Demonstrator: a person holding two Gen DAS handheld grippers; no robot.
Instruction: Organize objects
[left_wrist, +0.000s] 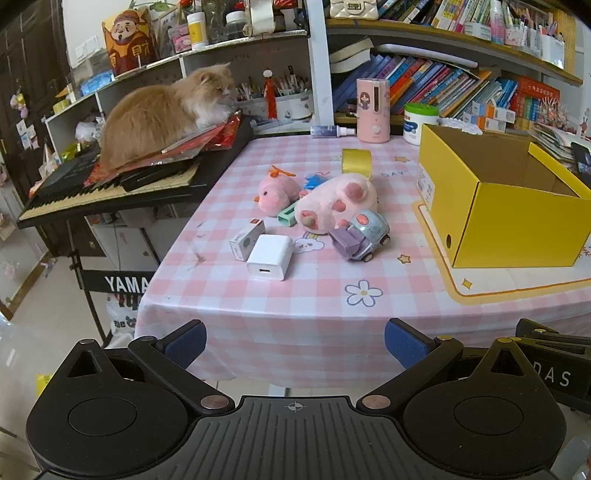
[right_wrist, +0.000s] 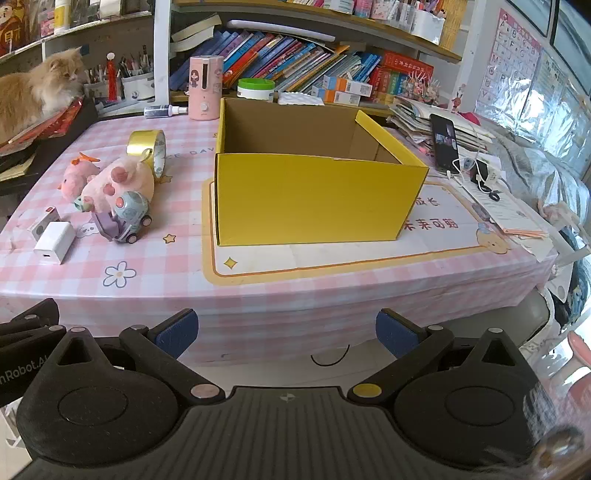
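Note:
On the pink checked tablecloth (left_wrist: 295, 302) lies a cluster: a white charger block (left_wrist: 269, 257), a small white box (left_wrist: 246, 239), a pink duck plush (left_wrist: 277, 191), a larger pink plush (left_wrist: 338, 203), a blue-and-purple toy car (left_wrist: 360, 236) and a roll of gold tape (left_wrist: 356, 161). An open yellow box (right_wrist: 317, 192) stands empty to their right. My left gripper (left_wrist: 295, 343) hangs open before the table's front edge, short of the cluster. Facing the yellow box, my right gripper (right_wrist: 287, 334) is open too. Neither holds anything.
An orange cat (left_wrist: 162, 114) sits on a keyboard (left_wrist: 110, 192) at the table's left. Shelves of books (right_wrist: 295, 55), a pink canister (right_wrist: 205, 88) and a green-lidded tub (right_wrist: 256, 88) line the back. A phone (right_wrist: 445, 142), cables and papers lie right of the box.

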